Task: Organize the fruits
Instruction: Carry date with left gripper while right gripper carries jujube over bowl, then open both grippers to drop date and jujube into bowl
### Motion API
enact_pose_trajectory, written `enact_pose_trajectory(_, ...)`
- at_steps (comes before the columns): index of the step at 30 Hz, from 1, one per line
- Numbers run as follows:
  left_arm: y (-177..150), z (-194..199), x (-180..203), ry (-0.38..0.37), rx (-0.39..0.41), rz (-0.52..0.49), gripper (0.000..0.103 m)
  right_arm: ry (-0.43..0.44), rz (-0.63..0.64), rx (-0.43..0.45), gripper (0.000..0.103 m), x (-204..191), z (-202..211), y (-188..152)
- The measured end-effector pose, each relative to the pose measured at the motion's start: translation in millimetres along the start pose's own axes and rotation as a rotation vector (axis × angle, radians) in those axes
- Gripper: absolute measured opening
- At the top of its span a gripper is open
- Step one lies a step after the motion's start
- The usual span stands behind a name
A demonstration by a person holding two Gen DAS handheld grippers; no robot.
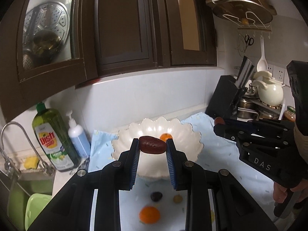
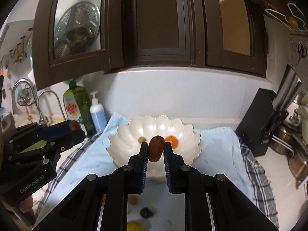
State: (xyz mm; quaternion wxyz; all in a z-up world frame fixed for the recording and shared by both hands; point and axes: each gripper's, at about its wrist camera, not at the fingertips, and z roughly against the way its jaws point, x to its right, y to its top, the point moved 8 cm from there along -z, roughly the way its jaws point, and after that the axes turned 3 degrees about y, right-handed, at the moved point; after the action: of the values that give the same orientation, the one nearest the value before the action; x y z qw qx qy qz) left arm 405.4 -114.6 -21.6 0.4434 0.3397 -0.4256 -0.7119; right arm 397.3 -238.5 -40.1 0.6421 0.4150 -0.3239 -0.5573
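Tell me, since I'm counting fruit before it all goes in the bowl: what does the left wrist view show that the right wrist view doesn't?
Only the left wrist view: a yellow sponge by the sink, and the left gripper shut on a dark red-brown date.
Only the right wrist view: a small yellow-brown fruit inside the bowl, and the right gripper shut on a lighter brown date.
Both: the white scalloped bowl holding one small orange, on a light blue cloth.
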Motion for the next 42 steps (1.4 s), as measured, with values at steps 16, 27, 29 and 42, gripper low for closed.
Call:
enact_pose_trajectory(16, 39, -78, -10, -0.022, -0.048, 0.002, 0.028, -0.003, 0.011, -0.062, 0.018, 23, -75, 34)
enact_pose_trajectory(27, 41, -154, -11, -0.033, -0.16, -0.039, 0.028, -0.012, 0.028, -0.179, 0.018, 46, -144, 42)
enact_pose_trajectory(29, 38, -170, -9, -0.045, -0.195, -0.037, 0.028, -0.017, 0.03, -0.202, 0.018, 50, -157, 39)
enact_pose_trajectory(42, 14, -247, -12, -0.041, -0.376, -0.029, 0.028, -0.023, -0.01, -0.364, 0.018, 79, -226, 19)
